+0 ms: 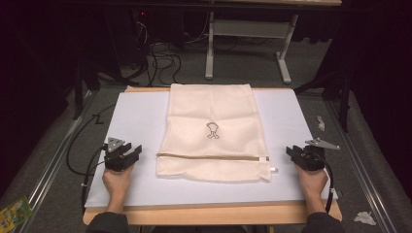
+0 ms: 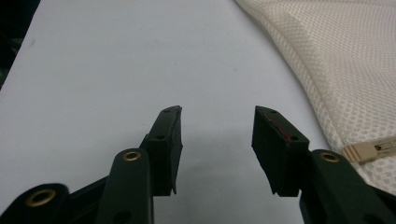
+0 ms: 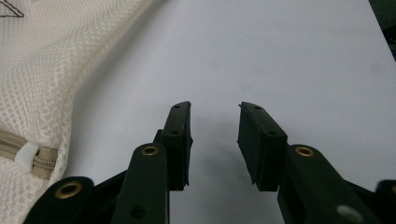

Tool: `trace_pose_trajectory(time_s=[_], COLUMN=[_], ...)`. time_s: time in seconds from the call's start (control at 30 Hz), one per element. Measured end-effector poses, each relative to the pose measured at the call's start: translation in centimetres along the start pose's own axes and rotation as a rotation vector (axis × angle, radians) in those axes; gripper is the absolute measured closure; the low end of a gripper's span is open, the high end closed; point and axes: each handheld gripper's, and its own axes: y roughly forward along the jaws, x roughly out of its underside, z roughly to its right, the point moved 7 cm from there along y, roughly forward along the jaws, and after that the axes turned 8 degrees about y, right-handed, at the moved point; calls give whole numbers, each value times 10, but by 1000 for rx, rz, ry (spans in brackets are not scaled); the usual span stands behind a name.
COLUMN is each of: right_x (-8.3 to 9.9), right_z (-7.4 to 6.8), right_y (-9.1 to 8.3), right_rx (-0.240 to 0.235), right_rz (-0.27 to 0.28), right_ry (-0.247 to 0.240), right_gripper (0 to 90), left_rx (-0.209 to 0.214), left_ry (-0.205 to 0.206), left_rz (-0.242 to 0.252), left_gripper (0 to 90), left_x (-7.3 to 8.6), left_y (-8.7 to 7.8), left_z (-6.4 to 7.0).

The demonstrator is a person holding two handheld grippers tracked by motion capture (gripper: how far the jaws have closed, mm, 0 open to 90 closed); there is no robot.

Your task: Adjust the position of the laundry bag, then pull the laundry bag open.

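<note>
mesh bag (image 1: 214,133) flat on white board (image 1: 136,116) | left tool (image 1: 127,154) apart | right tool (image 1: 294,152) apart, both beside bag

— What do we have under everything?
— We see a wooden table (image 1: 214,214) topped by a pale sheet (image 1: 131,116).
— And lying on it?
— We find a cream mesh bag (image 1: 214,111) flat at the middle, its zipper (image 1: 214,157) along the near end.
</note>
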Motion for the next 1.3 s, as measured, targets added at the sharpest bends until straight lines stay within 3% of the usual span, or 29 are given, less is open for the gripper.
trace_pose_trajectory(time_s=[0.33, 0.47, 0.7, 1.3], right_x=[1, 1, 1, 1], right_z=[-1, -1, -2, 0], right_y=[-1, -2, -1, -1], right_rx=[40, 46, 58, 51], right_rz=[29, 35, 34, 34], right_ry=[-41, -18, -41, -19], right_gripper=[564, 553, 552, 550], left_rx=[-11, -11, -13, -7], left_ry=[37, 37, 41, 35], left_rz=[14, 12, 14, 8], left_gripper=[481, 478, 472, 466], left_x=[1, 1, 1, 1], left_y=[-1, -1, -2, -1], left_z=[4, 4, 5, 4])
